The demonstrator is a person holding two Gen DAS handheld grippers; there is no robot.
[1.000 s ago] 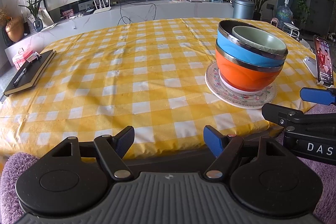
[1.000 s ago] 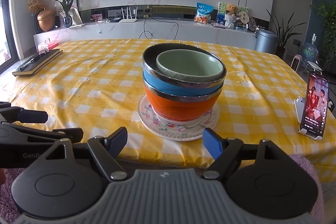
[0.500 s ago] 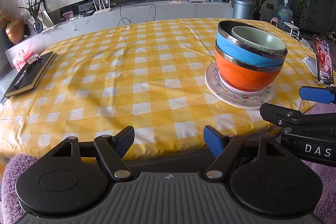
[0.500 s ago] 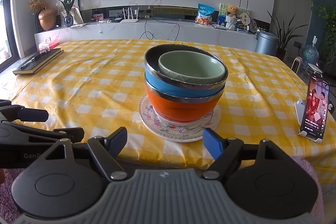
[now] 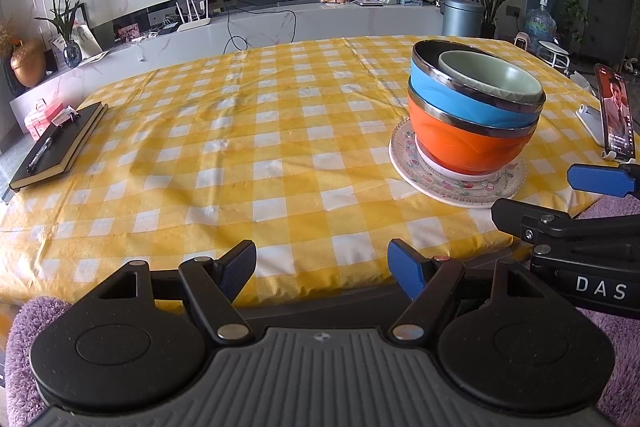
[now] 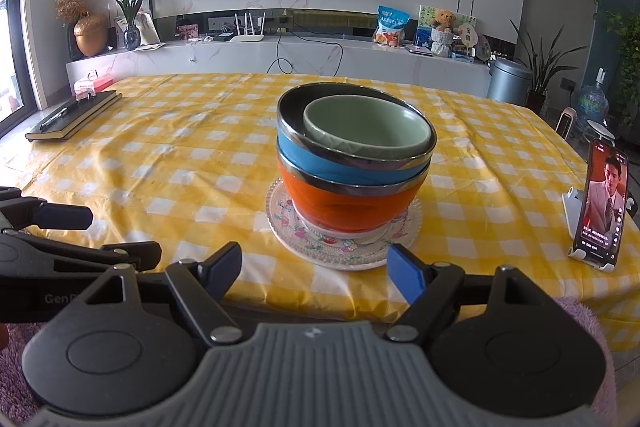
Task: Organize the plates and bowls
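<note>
A stack stands on the yellow checked tablecloth (image 5: 240,155): a floral plate (image 6: 344,251) at the bottom, a small white plate on it, then an orange bowl (image 6: 344,203), a blue bowl (image 6: 320,157) and a pale green bowl (image 6: 364,127) nested inside. In the left wrist view the stack is at the right, with the orange bowl (image 5: 464,143) on the floral plate (image 5: 456,187). My left gripper (image 5: 322,265) is open and empty at the table's near edge, left of the stack. My right gripper (image 6: 314,267) is open and empty just in front of the stack.
A phone (image 6: 602,205) on a white stand is at the right edge of the table. A black notebook with a pen (image 5: 56,147) lies at the far left, with a pink box (image 5: 40,113) behind it. A purple cloth (image 5: 24,347) lies below the grippers.
Both grippers have drifted slightly; the stack sits a touch lower in the right wrist view. Nothing was taken hold of or let go.
</note>
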